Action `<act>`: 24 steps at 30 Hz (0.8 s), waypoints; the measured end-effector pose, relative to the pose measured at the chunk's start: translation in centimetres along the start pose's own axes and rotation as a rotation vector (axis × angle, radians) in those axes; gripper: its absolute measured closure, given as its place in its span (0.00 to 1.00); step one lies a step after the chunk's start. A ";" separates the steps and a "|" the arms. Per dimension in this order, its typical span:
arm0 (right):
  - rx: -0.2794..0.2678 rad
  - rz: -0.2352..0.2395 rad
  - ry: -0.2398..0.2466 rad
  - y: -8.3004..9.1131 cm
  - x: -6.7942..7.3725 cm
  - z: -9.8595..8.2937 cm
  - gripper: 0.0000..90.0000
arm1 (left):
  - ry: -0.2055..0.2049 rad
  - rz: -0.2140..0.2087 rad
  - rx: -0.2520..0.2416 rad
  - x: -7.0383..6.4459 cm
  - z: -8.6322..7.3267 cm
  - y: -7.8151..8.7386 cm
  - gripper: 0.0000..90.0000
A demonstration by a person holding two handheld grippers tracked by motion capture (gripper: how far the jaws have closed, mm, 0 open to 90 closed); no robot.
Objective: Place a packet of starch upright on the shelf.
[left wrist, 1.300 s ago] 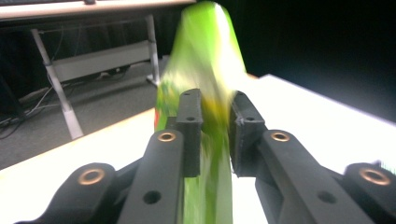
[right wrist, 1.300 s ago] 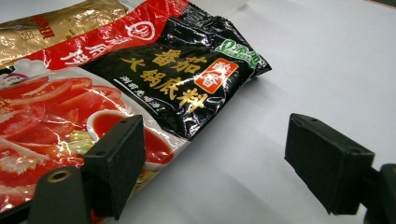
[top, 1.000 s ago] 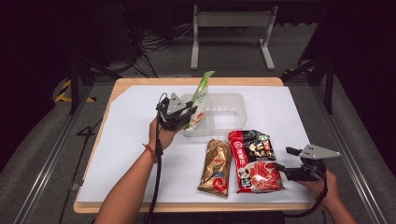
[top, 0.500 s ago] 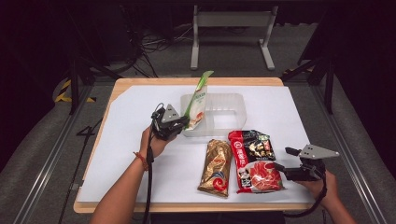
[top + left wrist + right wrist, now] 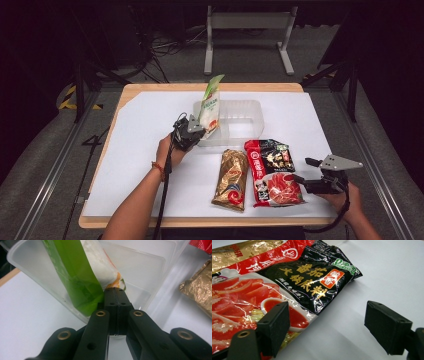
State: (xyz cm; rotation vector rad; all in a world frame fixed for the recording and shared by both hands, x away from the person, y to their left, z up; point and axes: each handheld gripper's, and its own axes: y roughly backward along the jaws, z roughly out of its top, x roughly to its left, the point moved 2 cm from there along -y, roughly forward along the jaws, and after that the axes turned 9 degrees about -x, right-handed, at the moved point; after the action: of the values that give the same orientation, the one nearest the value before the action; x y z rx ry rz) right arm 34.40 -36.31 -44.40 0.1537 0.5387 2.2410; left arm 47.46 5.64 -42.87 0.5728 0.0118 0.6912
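On white table [image 5: 145, 150]: left claw [image 5: 192, 131] pressed together; right claw [image 5: 306, 172] spread; dark room.

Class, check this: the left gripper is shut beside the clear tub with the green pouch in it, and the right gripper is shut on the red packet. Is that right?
Not quite. The right gripper is open, as the right gripper view shows: one jaw over the red packet's edge, the other over bare table. The left gripper is indeed shut beside the clear tub holding the green pouch.

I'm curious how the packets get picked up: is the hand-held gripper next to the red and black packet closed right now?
No, the right hand-held gripper has its two black jaws spread wide apart beside the red and black foil packet.
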 end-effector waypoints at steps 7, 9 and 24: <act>0.000 0.000 0.002 0.1 0.0 0.0 0.23 | 0.008 -0.039 -0.052 -0.2 0.2 1.0 0.88; -0.001 -0.004 0.006 0.1 0.0 0.0 0.23 | 0.009 -0.078 -0.077 -0.4 0.4 1.8 0.76; -0.002 -0.005 0.017 0.1 0.0 0.2 0.22 | 0.135 -0.432 -0.022 -4.8 -1.4 1.0 0.29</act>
State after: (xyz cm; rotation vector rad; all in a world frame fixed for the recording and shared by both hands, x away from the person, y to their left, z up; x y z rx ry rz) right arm 34.40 -36.28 -44.19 0.1325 0.5455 2.2397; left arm 42.83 4.11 -44.41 0.4802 0.2470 0.3072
